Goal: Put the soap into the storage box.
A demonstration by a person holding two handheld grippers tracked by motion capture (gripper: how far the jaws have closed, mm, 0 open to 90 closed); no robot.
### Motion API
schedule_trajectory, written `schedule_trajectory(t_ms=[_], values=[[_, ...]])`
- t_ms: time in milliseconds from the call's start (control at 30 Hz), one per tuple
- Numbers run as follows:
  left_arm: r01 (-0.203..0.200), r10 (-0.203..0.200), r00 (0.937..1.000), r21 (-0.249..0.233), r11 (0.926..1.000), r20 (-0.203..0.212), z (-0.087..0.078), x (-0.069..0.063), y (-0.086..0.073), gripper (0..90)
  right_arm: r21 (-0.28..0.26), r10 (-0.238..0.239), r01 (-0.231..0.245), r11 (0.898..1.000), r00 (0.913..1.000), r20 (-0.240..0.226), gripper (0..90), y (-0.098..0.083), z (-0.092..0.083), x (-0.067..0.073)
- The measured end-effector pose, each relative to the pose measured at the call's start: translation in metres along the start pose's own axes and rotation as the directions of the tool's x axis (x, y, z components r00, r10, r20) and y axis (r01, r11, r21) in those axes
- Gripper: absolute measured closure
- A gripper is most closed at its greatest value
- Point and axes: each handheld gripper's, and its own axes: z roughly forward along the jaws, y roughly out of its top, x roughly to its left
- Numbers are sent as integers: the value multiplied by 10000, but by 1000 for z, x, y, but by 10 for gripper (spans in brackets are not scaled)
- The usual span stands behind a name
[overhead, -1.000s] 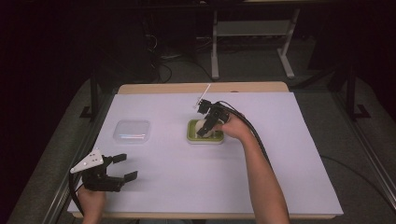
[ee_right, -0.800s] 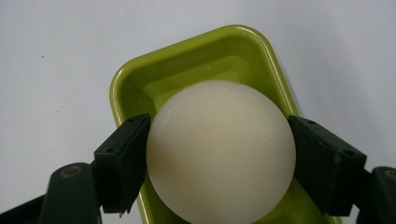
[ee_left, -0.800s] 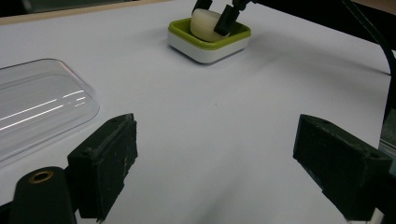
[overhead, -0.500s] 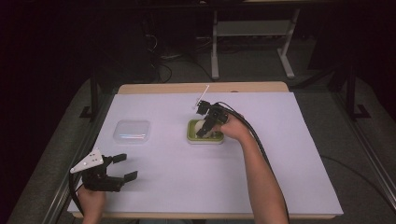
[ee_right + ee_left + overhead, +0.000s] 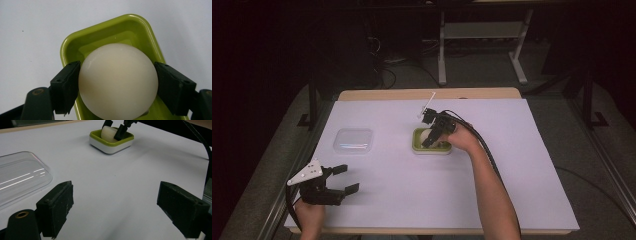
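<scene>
left gripper (image 5: 343, 179) at the table's near left edge with jaws wide apart on nothing, clear lid (image 5: 354, 140) beyond it, right gripper (image 5: 430, 138) farther off, jaws clamped on the cream egg-shaped piece (image 5: 118, 81) inside the green tray (image 5: 100, 32)

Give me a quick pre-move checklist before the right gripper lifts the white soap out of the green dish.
1. Right gripper jaws on both sides of the white soap: ok.
2. Firm clamping on the soap: cannot tell.
3. Soap clear of the green dish: not ok, it sits inside.
4. Left gripper open and away from the dish: ok.
5. Clear lid set apart from the dish, out of the lift path: ok.
6. Dish held down against the lift: not ok, nothing holds it.
</scene>
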Motion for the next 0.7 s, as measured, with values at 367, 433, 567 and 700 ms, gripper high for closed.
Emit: schedule_trajectory(t_ms=[367, 433, 567, 700], values=[[9, -9, 10000, 14, 10000, -5, 1, -1, 0, 131, -145, 160, -159, 9998, 9999, 59, 230, -6, -2, 0], [12, -12, 10000, 6, 10000, -3, 1, 0, 0, 131, -241, 210, -210, 9995, 9998, 0, 230, -7, -2, -1], [9, -9, 10000, 7, 10000, -7, 0, 0, 0, 131, -215, 219, -218, 9995, 9998, 44, 230, -7, -3, -1], [18, -18, 10000, 5, 10000, 1, 0, 0, 0, 131, -219, 213, -211, 9995, 9997, 111, 229, -7, -3, 1]])
